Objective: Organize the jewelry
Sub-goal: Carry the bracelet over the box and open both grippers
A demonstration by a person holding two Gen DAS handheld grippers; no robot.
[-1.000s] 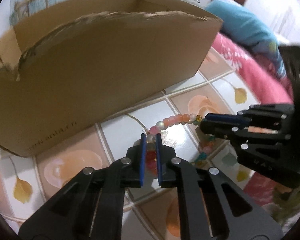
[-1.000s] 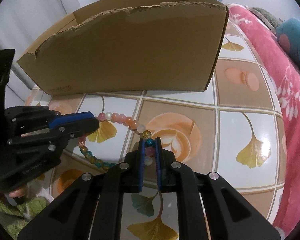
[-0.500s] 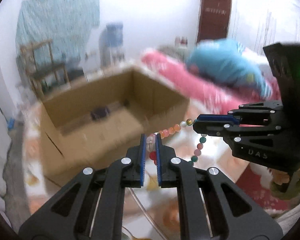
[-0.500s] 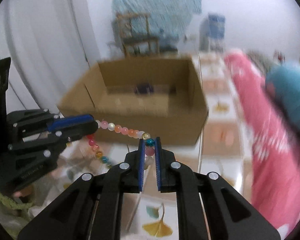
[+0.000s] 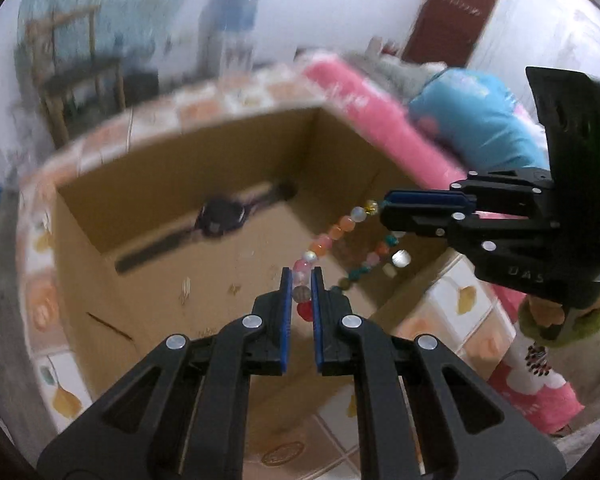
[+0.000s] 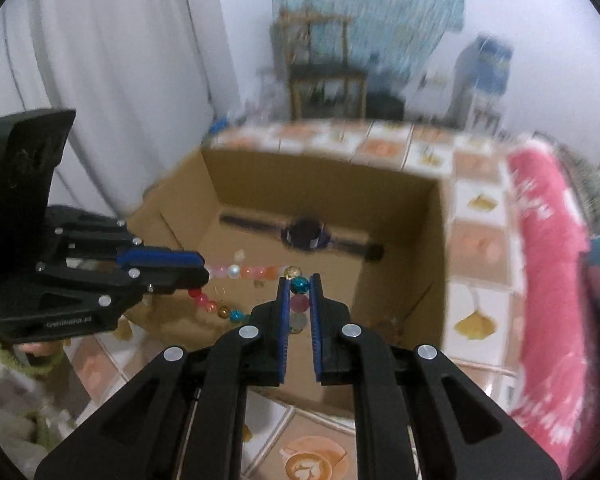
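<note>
Both grippers, left (image 5: 299,280) and right (image 6: 299,286), pinch one beaded bracelet (image 5: 332,236) between nearly closed jaws, stretched over an open cardboard box (image 5: 148,280). Inside lies a dark wristwatch (image 6: 306,236). "DAS" marks the right gripper's body in the left view. Only the right view shows white curtains (image 6: 120,60).

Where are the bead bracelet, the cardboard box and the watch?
bead bracelet (image 5: 327,239), left wrist view, on an orange bead between the grippers.
cardboard box (image 6: 440,248), right wrist view, on its right inner wall.
watch (image 5: 220,216), left wrist view, on its dark face.
</note>
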